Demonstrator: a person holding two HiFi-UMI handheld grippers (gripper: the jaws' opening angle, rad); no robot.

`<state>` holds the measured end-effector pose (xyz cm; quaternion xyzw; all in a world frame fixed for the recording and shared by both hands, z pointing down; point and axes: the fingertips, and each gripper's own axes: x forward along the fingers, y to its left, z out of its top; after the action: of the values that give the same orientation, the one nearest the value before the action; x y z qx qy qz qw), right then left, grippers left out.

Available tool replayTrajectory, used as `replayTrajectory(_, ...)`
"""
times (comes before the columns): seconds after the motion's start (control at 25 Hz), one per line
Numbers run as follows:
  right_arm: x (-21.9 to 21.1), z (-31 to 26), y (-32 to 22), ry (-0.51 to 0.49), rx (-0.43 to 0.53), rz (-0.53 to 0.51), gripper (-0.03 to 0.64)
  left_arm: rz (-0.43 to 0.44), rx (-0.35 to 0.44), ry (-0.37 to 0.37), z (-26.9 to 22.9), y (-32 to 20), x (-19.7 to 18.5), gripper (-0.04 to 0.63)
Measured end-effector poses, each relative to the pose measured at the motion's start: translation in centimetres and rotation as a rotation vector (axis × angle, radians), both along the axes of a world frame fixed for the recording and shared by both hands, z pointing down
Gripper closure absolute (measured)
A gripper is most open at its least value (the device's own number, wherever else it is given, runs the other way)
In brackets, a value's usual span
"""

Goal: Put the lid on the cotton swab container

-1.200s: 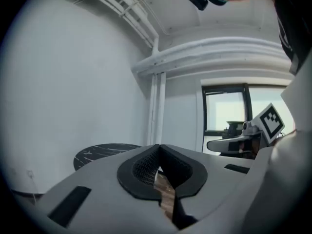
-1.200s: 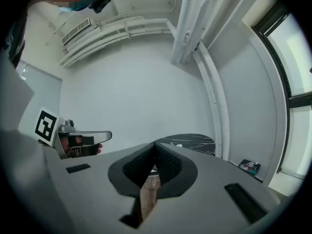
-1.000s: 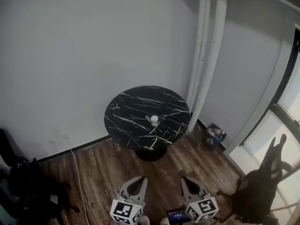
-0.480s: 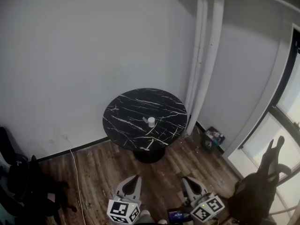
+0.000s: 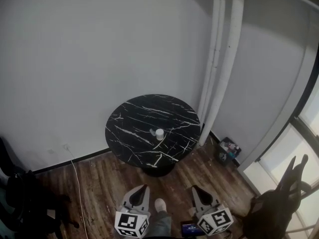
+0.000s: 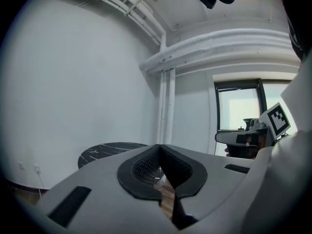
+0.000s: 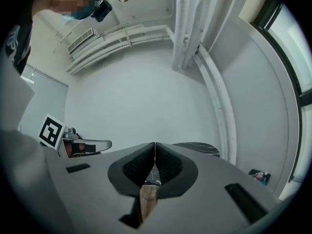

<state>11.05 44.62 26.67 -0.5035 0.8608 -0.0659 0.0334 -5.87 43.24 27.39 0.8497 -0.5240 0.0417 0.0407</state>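
Note:
A small white cotton swab container (image 5: 159, 134) stands near the middle of a round black marble table (image 5: 129, 128), far ahead in the head view. Just left of it lies a small pale piece (image 5: 151, 131), too small to identify. My left gripper (image 5: 144, 187) and right gripper (image 5: 196, 188) are low at the bottom of that view, well short of the table. Both are shut with nothing between the jaws. In the left gripper view the left gripper (image 6: 160, 146) has its tips touching, with the table (image 6: 105, 150) behind. In the right gripper view the right gripper (image 7: 154, 144) is also shut.
A wood floor lies between me and the table. White pipes (image 5: 222, 59) run up the wall right of the table. A small box of items (image 5: 227, 147) sits on the floor by the pipes. Dark chairs stand at far left (image 5: 20, 198) and lower right (image 5: 279, 203). A cable (image 5: 75, 178) trails across the floor.
The view has shifted slightly and the table now sits a bit further left. A shoe has come into view between the two grippers. Both grippers stay shut and low.

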Motion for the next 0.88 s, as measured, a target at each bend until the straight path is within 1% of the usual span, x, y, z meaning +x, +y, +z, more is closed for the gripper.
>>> replayTrajectory(0.16, -0.6, 0.8, -6.0, 0.06, 0.005, 0.006, 0.6, -0.025, 0.007, -0.006, 0.6, -6.2, -0.9, 0.583)
replayTrajectory(0.4, -1.6, 1.1, -16.7, 0.079, -0.029, 0.011, 0.6, -0.029, 0.009, -0.006, 0.6, -16.8, -2.0, 0.583)
replayTrajectory(0.56, -2.4, 1.4, -24.0, 0.102, -0.047, 0.007, 0.6, -0.027, -0.004, -0.001, 0.8, -24.6, -2.7, 0.583)
replayTrajectory(0.76, -2.3, 2.6, -30.4, 0.131, -0.064, 0.024, 0.6, -0.014, -0.017, -0.007, 2.1, -31.2, -2.9, 0.583)
replayTrajectory(0.88, -2.4, 3.1, -33.0, 0.15, -0.061, 0.028, 0.6, 0.006, -0.038, 0.007, 3.1, -34.2, -2.9, 0.583)
